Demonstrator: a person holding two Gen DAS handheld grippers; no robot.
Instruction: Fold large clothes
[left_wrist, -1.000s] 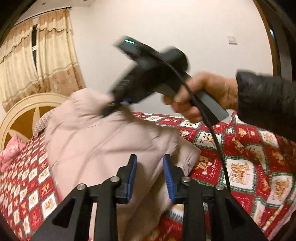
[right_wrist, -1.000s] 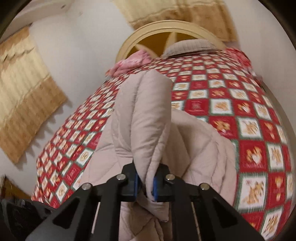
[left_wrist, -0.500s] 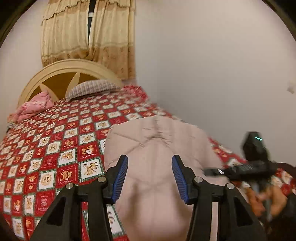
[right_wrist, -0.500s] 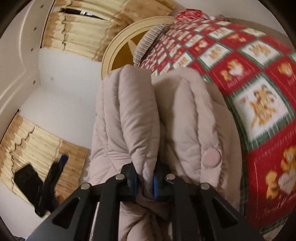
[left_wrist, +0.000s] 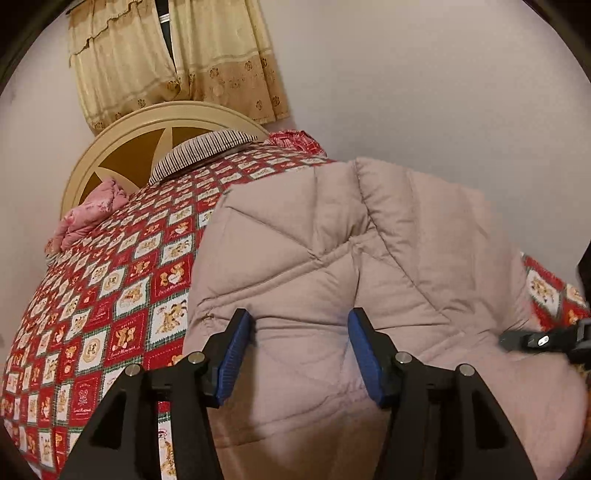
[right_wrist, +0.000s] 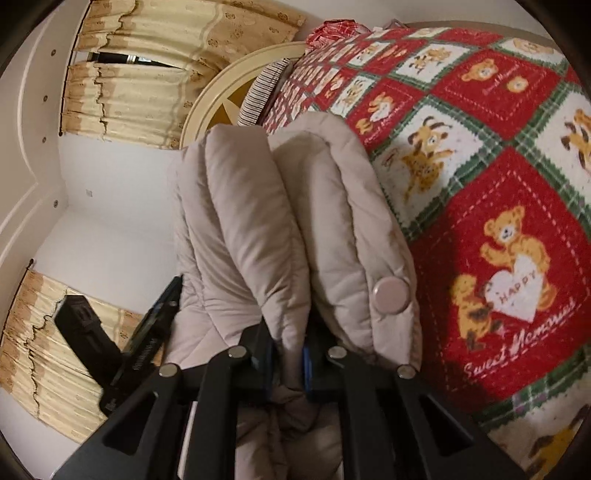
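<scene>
Right wrist view: the right claw (right_wrist: 286, 360) is clamped on a thick fold of the beige padded coat (right_wrist: 258, 236), which is bunched on the red teddy-bear bedspread (right_wrist: 509, 206). The left claw (left_wrist: 301, 354) hovers over the coat's quilted back, jaws just widened, nothing pinched. The risk, as I see it: puffy layers could spring apart if that pinch slips, undoing the fold.
</scene>
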